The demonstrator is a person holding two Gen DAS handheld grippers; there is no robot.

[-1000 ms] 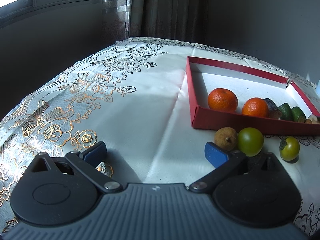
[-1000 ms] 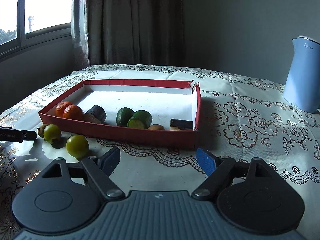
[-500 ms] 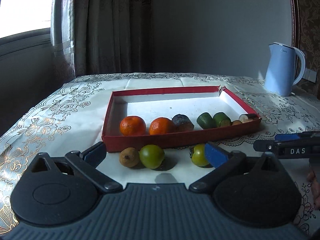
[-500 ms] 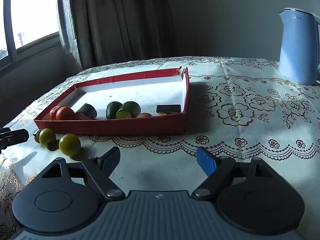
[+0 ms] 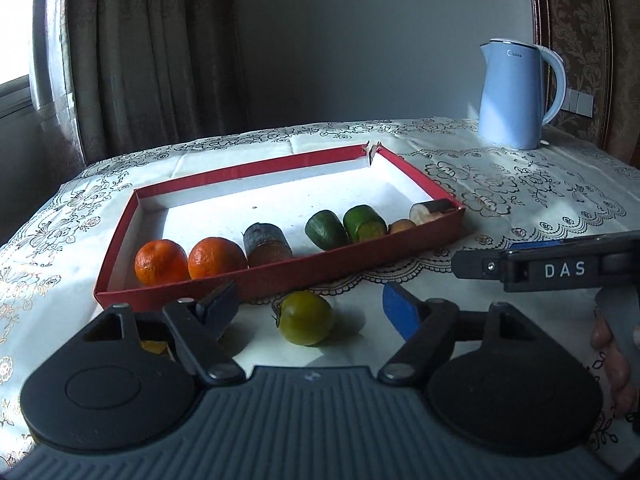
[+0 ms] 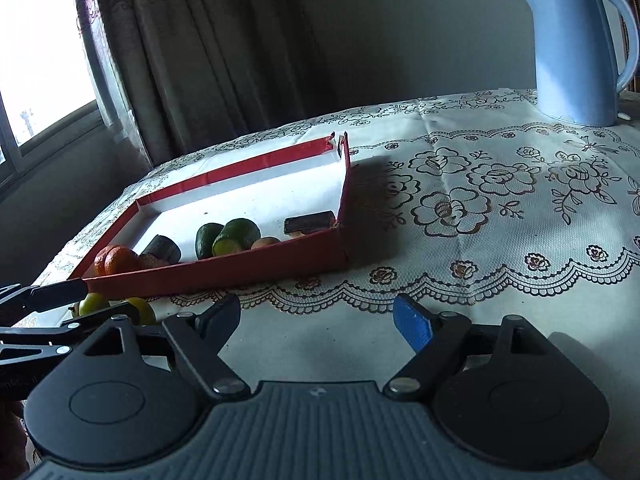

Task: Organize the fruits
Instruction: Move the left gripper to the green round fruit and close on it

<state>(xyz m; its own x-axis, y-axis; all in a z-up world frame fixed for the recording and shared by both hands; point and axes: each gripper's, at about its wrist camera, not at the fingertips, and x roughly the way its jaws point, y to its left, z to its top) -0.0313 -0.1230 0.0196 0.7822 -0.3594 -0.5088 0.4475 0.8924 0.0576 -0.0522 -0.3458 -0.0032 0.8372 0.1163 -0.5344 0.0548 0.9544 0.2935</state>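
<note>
A red shallow box [image 5: 280,276] lies on the table and holds two oranges [image 5: 161,261], a dark cut piece [image 5: 267,243], two green cut pieces [image 5: 326,229] and small bits at its right end. A green tomato [image 5: 306,317] sits on the cloth in front of the box, between the fingers of my open left gripper [image 5: 308,306]. My right gripper [image 6: 316,318] is open and empty over bare cloth, right of the box [image 6: 248,272]. Two green fruits [image 6: 93,304] show at its far left behind the left gripper's fingers [image 6: 60,292].
A blue electric kettle [image 5: 516,92] stands at the back right of the table [image 5: 520,184]; it also shows in the right wrist view [image 6: 576,48]. The right gripper's side [image 5: 560,268] reaches in from the right. Curtains and a window are behind on the left.
My left gripper swung right from the bare cloth, then closed in on the green tomato, which now sits between its fingers. The right gripper shifted slightly rightward along the box.
</note>
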